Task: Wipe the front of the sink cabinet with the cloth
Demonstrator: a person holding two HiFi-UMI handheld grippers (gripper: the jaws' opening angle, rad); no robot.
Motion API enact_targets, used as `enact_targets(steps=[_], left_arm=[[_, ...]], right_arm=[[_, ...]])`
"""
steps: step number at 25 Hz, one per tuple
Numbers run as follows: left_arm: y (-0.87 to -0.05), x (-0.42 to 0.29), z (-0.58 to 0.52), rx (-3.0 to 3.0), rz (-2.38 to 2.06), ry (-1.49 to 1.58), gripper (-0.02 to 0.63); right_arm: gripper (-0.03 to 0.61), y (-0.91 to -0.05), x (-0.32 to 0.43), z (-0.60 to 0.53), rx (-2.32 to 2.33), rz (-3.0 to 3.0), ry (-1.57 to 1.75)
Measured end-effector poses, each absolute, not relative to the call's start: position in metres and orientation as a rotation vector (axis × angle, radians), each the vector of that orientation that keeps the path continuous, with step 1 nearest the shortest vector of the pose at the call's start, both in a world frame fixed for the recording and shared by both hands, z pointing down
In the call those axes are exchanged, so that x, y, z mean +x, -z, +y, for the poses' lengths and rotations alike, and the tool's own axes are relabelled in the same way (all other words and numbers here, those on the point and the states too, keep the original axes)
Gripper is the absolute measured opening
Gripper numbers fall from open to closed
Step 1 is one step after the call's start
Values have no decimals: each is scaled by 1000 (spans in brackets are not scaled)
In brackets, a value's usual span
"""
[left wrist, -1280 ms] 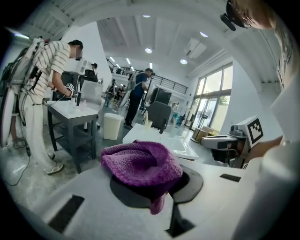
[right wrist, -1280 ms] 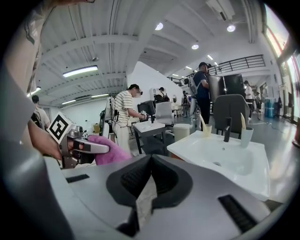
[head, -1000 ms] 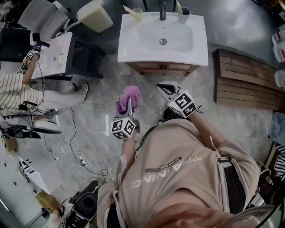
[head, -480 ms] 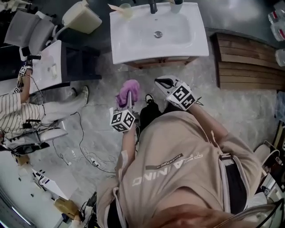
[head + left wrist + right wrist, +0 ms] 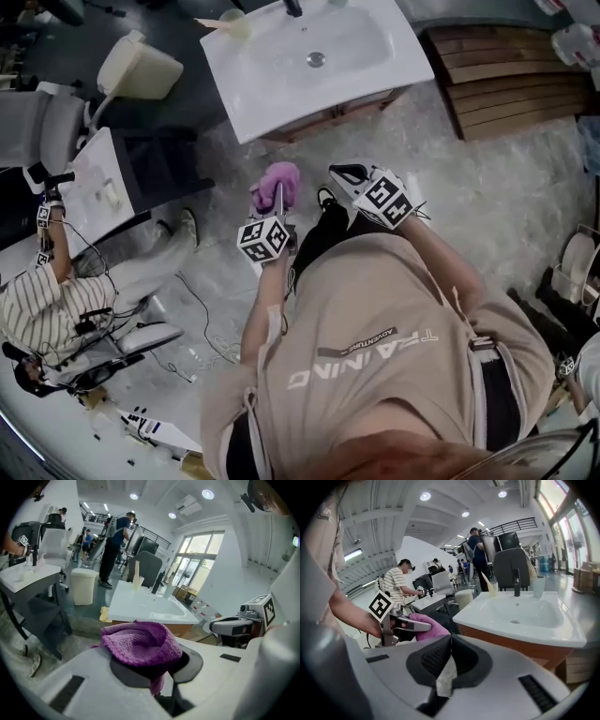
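Note:
The white sink [image 5: 281, 75] stands on a wooden cabinet [image 5: 330, 111] at the top of the head view. My left gripper [image 5: 278, 193] is shut on a bunched purple cloth [image 5: 274, 182], held over the floor short of the cabinet front and not touching it. In the left gripper view the cloth [image 5: 140, 641] fills the jaws of the left gripper [image 5: 157, 667], with the cabinet front [image 5: 180, 629] beyond. My right gripper [image 5: 339, 175] hovers beside the cloth. In its own view the right gripper [image 5: 450, 656] is shut with nothing held, facing the cabinet front [image 5: 511, 644].
A beige bin [image 5: 141, 66] stands left of the sink. A slatted wooden platform [image 5: 497, 66] lies to its right. A white table on a black frame [image 5: 103, 183] and a seated person in a striped shirt [image 5: 47, 309] are at left. Cables [image 5: 206, 328] trail over the floor.
The head view has swung, so the sink now sits tilted nearer the top edge. Both grippers keep their places before the body, the cloth still held in the left one.

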State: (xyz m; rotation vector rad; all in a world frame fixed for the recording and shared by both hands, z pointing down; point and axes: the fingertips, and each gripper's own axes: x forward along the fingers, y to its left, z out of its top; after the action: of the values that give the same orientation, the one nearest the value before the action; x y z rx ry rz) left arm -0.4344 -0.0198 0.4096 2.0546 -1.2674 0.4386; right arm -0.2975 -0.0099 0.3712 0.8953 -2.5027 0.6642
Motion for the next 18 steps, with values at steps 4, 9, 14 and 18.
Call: enact_targets(steps=[4,9,14,18], left_arm=[[-432,-445,-35,2070,-1201,-512,49],[-470,-461,-52,2062,-1120,-662,49],[-520,-468,-84,2059,-1086,-776,49],[-547,-468,-108,2018,-1061,-771,49]], right_arm=[[12,-398,-314,-1,956,-2457,-732],[12,-431,-339,-5,1040,-2459,-832],[12,-483,-346,-19,1118,-2462,-1005],[12,-515,-353,-21,1187,-2436,-1058]])
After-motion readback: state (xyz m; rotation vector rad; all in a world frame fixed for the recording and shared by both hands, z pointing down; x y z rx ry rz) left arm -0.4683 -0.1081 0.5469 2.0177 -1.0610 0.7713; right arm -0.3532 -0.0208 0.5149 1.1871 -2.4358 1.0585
